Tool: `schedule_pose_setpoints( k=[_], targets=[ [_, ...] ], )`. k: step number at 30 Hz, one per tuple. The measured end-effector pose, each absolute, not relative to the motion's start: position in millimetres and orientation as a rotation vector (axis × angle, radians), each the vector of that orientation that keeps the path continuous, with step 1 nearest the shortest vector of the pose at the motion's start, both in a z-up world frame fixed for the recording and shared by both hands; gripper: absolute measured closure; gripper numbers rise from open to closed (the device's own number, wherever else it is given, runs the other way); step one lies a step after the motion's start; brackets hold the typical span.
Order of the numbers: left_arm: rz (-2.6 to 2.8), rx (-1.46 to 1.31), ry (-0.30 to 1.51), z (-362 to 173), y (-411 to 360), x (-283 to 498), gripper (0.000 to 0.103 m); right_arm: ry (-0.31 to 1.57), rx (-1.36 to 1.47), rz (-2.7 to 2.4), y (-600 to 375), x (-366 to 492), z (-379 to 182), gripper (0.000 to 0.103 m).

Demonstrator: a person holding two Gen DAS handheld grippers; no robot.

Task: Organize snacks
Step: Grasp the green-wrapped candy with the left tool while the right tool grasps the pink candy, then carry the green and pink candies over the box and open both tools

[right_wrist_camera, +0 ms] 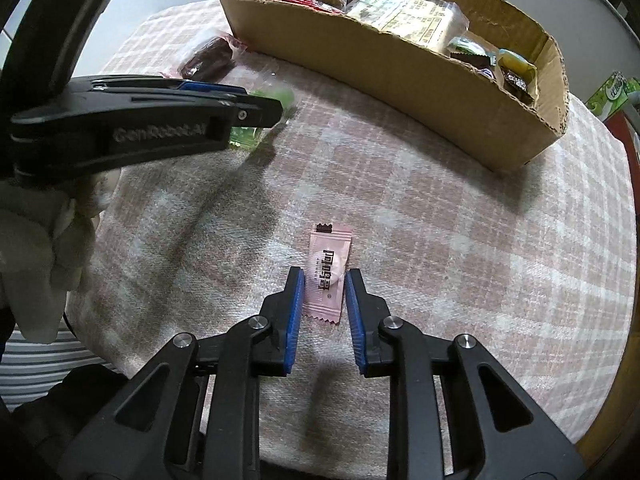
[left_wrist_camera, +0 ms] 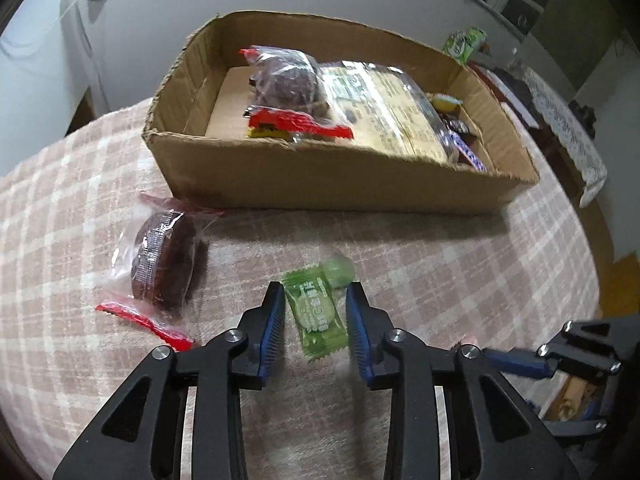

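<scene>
A green wrapped candy (left_wrist_camera: 316, 312) sits between the blue pads of my left gripper (left_wrist_camera: 315, 288), which is shut on it just above the plaid cloth. From the right wrist view the left gripper (right_wrist_camera: 276, 110) appears side-on with green wrapper showing at its tip. My right gripper (right_wrist_camera: 324, 272) points down at the cloth and is shut on a pink wrapped candy (right_wrist_camera: 328, 252) lying flat. The right gripper (left_wrist_camera: 486, 354) also shows at the lower right of the left wrist view. A cardboard box (left_wrist_camera: 320, 184) behind both holds several snack packets.
A brown cake in a clear red-ended wrapper (left_wrist_camera: 164, 260) lies on the cloth left of the green candy, near the box's corner. A green carton (left_wrist_camera: 464, 42) stands beyond the box. A gloved hand (right_wrist_camera: 40, 240) holds the left gripper. The round table's edge curves close on the right.
</scene>
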State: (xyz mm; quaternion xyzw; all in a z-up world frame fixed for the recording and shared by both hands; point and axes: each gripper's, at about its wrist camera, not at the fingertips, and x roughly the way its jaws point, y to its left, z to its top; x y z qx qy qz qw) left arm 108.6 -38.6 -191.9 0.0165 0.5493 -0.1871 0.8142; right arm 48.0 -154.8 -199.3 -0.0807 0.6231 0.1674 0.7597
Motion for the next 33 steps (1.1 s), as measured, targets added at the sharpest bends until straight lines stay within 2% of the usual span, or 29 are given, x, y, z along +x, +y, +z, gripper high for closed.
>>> schedule_pose_setpoints(
  k=[4, 6, 8, 16, 19, 20, 21, 22, 33],
  targets=[
    [-0.412, 0.074, 1.155, -192.3, -40.0, 103.6, 0.073, 1.356, -0.172, 0.365, -155.0, 48.3, -200.0, 0.081],
    [-0.397, 0.069, 1.153, -192.8, -37.5, 103.2, 0.082, 1.354, -0.177, 0.364, -155.2, 48.4, -201.8, 0.081],
    [-0.404, 0.043, 1.157, -193.0, -31.3, 103.5, 0.084, 1.352, -0.184, 0.363, -154.2, 47.4, -202.7, 0.083],
    [-0.398, 0.093, 1.155, -192.0, -34.4, 93.3, 0.084, 1.352, -0.163, 0.361, -157.7, 47.6, -200.6, 0.083],
    [-0.401, 0.107, 1.150, -192.3, -39.4, 92.0, 0.075, 1.352, -0.172, 0.361, -156.0, 46.8, -199.2, 0.083],
    [-0.403, 0.126, 1.143, -192.5, -43.0, 92.5, 0.076, 1.352, -0.172, 0.362, -156.2, 47.2, -199.5, 0.083],
    [-0.405, 0.162, 1.133, -192.7, -45.5, 91.4, 0.082, 1.352, -0.171, 0.361, -156.1, 47.4, -199.2, 0.083],
    [-0.399, 0.174, 1.132, -192.7, -45.3, 92.0, 0.084, 1.352, -0.169, 0.359, -156.6, 47.4, -199.0, 0.083],
    [-0.371, 0.040, 1.151, -187.7, -7.4, 73.9, 0.084, 1.348, -0.100, 0.346, -166.6, 50.4, -192.9, 0.083]
  ],
)
